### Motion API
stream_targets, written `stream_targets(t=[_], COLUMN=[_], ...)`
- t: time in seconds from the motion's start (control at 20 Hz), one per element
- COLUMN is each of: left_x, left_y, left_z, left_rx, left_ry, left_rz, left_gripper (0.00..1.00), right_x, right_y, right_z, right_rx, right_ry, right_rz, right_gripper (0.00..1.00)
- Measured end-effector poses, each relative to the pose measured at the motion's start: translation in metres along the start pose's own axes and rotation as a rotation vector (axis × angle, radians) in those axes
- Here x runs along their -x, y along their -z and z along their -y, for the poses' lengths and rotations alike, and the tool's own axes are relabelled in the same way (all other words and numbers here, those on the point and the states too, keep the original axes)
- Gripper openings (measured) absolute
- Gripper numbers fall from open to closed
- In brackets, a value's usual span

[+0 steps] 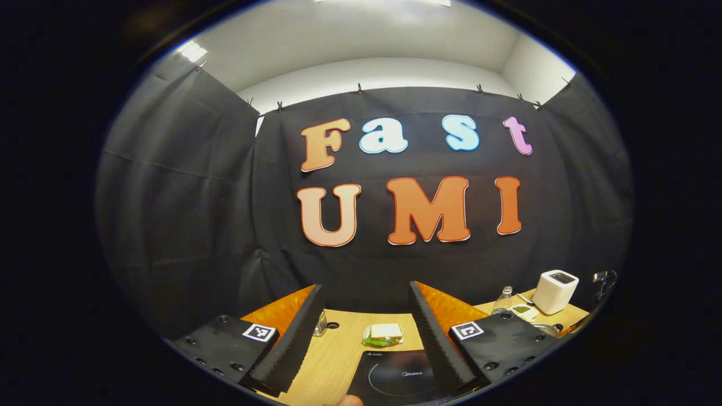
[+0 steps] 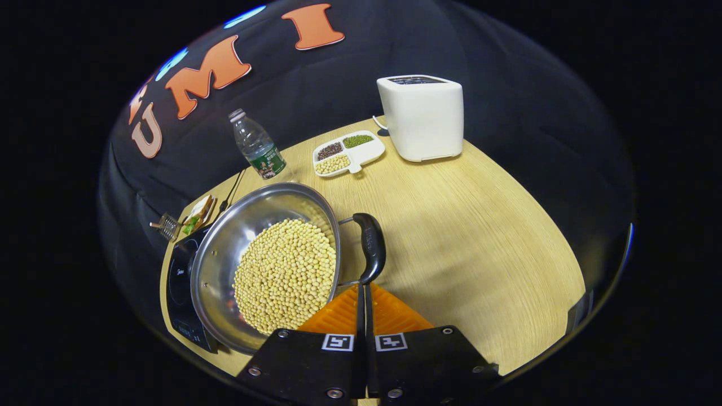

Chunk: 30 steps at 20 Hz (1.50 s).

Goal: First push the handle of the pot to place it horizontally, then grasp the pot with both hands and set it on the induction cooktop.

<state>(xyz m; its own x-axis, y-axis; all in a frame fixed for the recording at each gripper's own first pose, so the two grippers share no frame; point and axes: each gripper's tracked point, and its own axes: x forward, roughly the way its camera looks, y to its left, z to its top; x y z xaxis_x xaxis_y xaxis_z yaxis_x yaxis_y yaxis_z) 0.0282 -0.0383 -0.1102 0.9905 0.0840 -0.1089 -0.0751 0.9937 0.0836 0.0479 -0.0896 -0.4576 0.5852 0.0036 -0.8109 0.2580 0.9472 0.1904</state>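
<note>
Right hand-held gripper [image 2: 364, 288] of mine closed, fingers together, tip touching near end of pot handle [image 2: 370, 248]; nothing clamped. Pot [image 2: 225, 254], full of pale beans [image 2: 286, 276], partly over induction cooktop [image 2: 179, 282], handle lying over surface [image 2: 468, 237]. Left hand-held gripper [image 1: 366, 332] open, raised, fingers well apart, above cooktop; sandwich [image 1: 384, 334] beyond. Toaster [image 2: 422, 117], bottle [image 2: 256, 145], divided dish [image 2: 348, 153] at far edge

A shiny steel pot [image 2: 265, 265] with a black handle [image 2: 369, 248] held pale yellow soybeans [image 2: 287, 276] beside a black induction cooktop [image 2: 179, 282], on a light woodgrain counter [image 2: 468, 225] bearing a white toaster [image 2: 423, 115], a white divided dish [image 2: 369, 153] and a green-labelled clear bottle [image 2: 256, 145].
</note>
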Motion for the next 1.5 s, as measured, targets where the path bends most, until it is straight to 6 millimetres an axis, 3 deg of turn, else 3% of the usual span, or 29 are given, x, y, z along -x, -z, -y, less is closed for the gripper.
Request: stream_targets(t=[0.2, 0.35, 0.55, 0.65, 0.9, 1.0, 1.05, 1.15, 1.35, 1.45, 1.5], left_x=[-0.008, -0.013, -0.017, -0.019, -0.018, -0.015, -0.015, -0.013, -0.009, -0.007, -0.007], left_y=[0.048, 0.071, 0.107, 0.115, 0.161, 0.178, 0.187, 0.207, 0.248, 0.269, 0.276], left_z=[0.032, 0.042, 0.081, 0.091, 0.146, 0.163, 0.172, 0.189, 0.223, 0.236, 0.239], left_rx=[0.023, -0.008, 0.027, 0.005, 0.078, 0.085, 0.081, 0.074, 0.043, 0.034, 0.032], left_ry=[0.033, 0.021, 0.054, 0.046, 0.111, 0.127, 0.133, 0.153, 0.193, 0.211, 0.212], left_rz=[-0.080, -0.092, -0.142, -0.130, -0.222, -0.251, -0.267, -0.308, -0.399, -0.453, -0.478], left_gripper=[1.00, 1.00, 1.00, 1.00, 0.98, 0.98, 0.98, 0.98, 0.98, 0.98, 0.98], right_x=[-0.008, -0.014, -0.022, -0.026, -0.020, -0.013, -0.008, 0.000, -0.016, -0.030, -0.036], right_y=[-0.009, -0.017, -0.027, -0.032, -0.041, -0.063, -0.076, -0.095, -0.088, -0.087, -0.087], right_z=[0.000, -0.001, -0.002, -0.004, -0.005, 0.004, 0.006, 0.008, -0.021, -0.023, -0.023], right_rx=[0.004, 0.022, 0.035, 0.050, 0.068, 0.102, 0.128, 0.176, 0.177, 0.189, 0.191], right_ry=[-0.005, -0.002, -0.004, 0.001, -0.020, 0.011, 0.030, 0.055, -0.043, -0.039, -0.030], right_rz=[0.004, 0.003, 0.022, 0.037, 0.080, 0.177, 0.231, 0.308, 0.274, 0.263, 0.258], right_gripper=[0.00, 0.00, 0.00, 0.00, 0.01, 0.07, 0.14, 0.17, 0.68, 0.81, 0.83])
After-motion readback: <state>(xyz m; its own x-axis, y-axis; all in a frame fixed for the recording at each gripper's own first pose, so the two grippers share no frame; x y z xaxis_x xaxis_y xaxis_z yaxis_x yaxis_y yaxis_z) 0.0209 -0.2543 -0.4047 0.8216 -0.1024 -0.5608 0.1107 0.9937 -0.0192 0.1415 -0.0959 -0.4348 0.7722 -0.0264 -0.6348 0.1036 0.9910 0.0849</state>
